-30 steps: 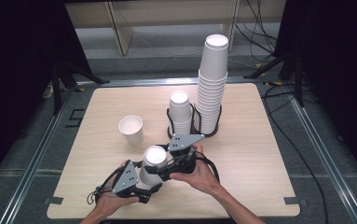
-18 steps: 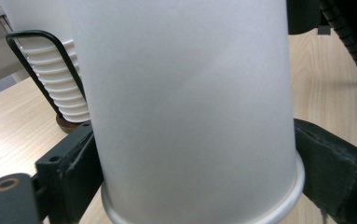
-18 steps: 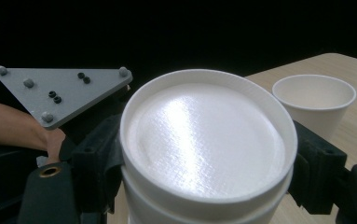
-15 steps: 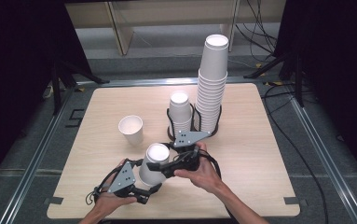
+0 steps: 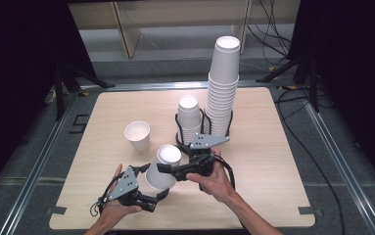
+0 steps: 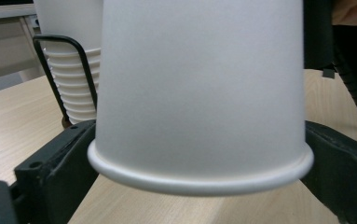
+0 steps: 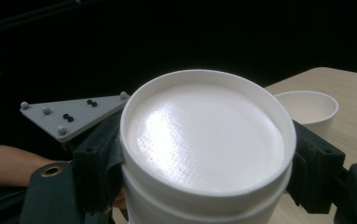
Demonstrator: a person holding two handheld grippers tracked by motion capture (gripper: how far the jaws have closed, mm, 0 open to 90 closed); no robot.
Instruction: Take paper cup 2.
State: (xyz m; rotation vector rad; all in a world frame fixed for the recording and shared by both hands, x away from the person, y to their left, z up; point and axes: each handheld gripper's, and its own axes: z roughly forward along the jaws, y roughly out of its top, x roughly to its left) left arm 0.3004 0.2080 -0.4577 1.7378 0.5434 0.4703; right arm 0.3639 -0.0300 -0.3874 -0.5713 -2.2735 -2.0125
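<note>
A white paper cup (image 5: 163,166) is held upside down and tilted over the table's near edge, its flat base (image 7: 204,135) uppermost. My right gripper (image 5: 168,164) (image 7: 204,163) is shut on the base end, one jaw pressing each side. A second cup wall seems nested beneath that base. My left gripper (image 5: 154,183) (image 6: 199,154) has just been opening. Its jaws now flank the cup's rolled rim (image 6: 199,179) without squeezing it.
A wire holder (image 5: 202,127) (image 6: 59,79) at the table's centre carries a tall stack of cups (image 5: 222,88) and a short stack (image 5: 189,117). One loose cup (image 5: 137,134) (image 7: 306,107) stands upright to the left. The table edge (image 5: 175,227) lies just under the hands.
The right gripper and the cup's base end have shifted slightly toward the cup stacks. The left gripper has stayed put and its jaws have spread around the rim.
</note>
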